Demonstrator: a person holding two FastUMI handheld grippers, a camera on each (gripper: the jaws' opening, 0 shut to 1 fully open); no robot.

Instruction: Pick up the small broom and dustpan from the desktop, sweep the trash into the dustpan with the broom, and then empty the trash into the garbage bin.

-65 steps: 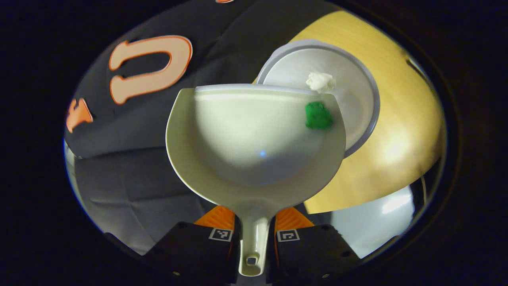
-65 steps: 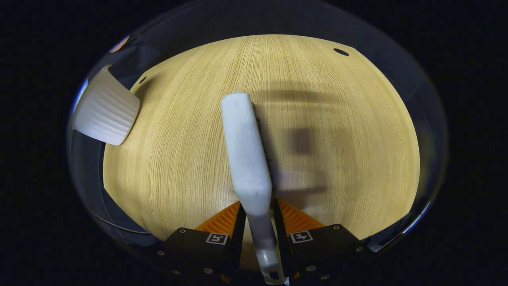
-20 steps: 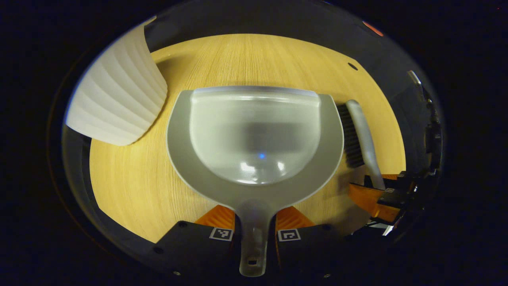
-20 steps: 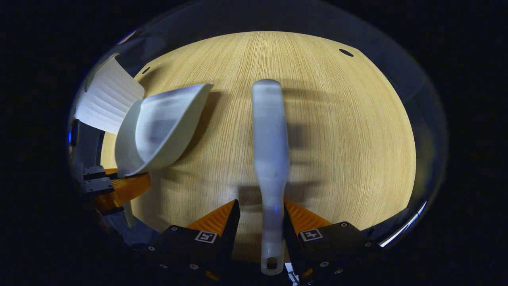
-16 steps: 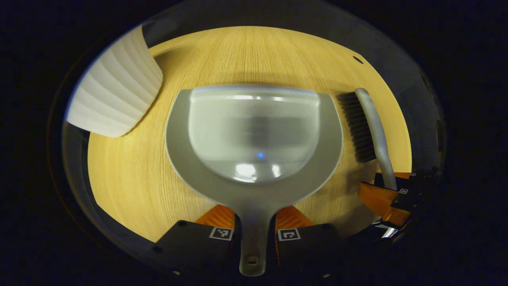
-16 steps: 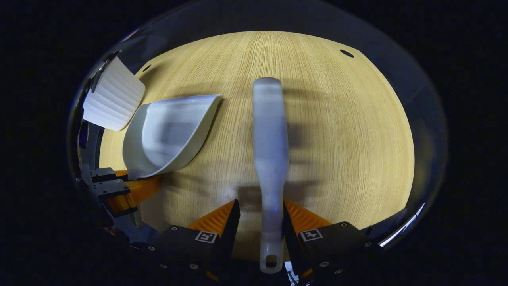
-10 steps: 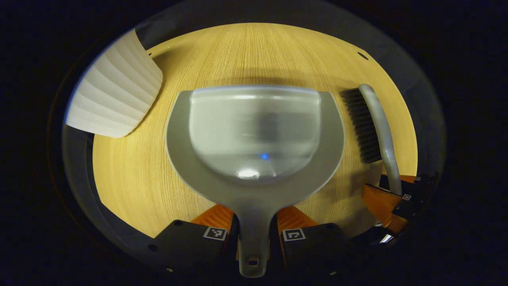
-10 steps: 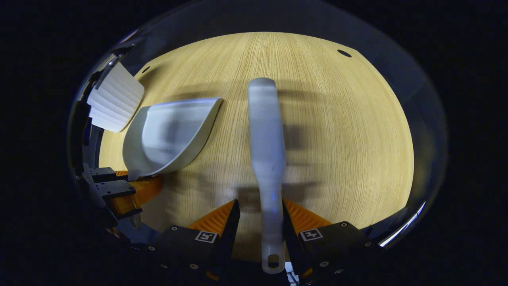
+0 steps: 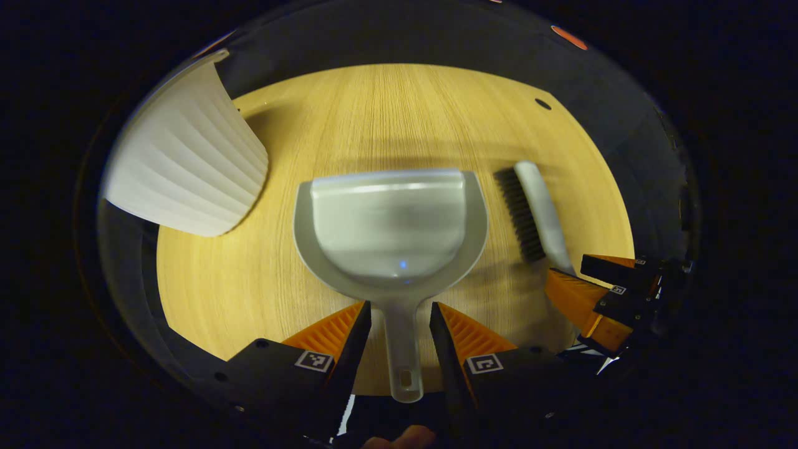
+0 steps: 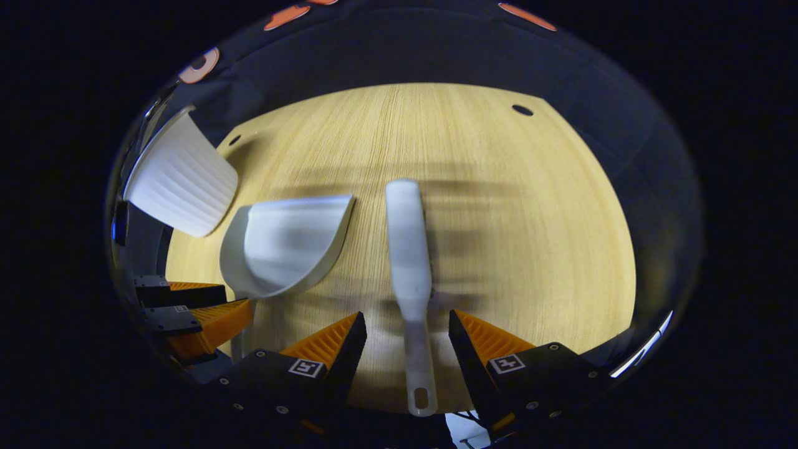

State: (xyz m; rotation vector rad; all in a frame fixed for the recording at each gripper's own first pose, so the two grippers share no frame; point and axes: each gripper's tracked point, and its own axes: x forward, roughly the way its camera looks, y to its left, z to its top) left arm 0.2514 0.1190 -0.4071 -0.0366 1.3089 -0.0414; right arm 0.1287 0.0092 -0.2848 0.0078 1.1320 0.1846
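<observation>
The pale grey dustpan [image 9: 389, 231] lies flat and empty on the wooden desktop [image 9: 399, 112]. Its handle runs back between the fingers of my left gripper [image 9: 399, 305], which is open with a gap on each side. To its right lies the small broom [image 9: 539, 209], dark bristles facing the dustpan. In the right gripper view the broom [image 10: 408, 249] rests on the desktop [image 10: 530, 218], its handle between the spread fingers of my open right gripper [image 10: 405, 318]. The dustpan [image 10: 287, 243] and the left gripper [image 10: 199, 305] show at the left there. The right gripper [image 9: 580, 277] stands behind the broom.
A white ribbed garbage bin [image 9: 187, 168] stands at the desktop's far left corner, just left of the dustpan; it shows in the right gripper view too [image 10: 181, 181]. Small round holes mark the desktop's far corners. Bare wood stretches beyond and right of the broom.
Both grippers opened and drew back; dustpan and broom now lie released on the desktop. Earlier the dustpan was tipped over the bin with green and white trash.
</observation>
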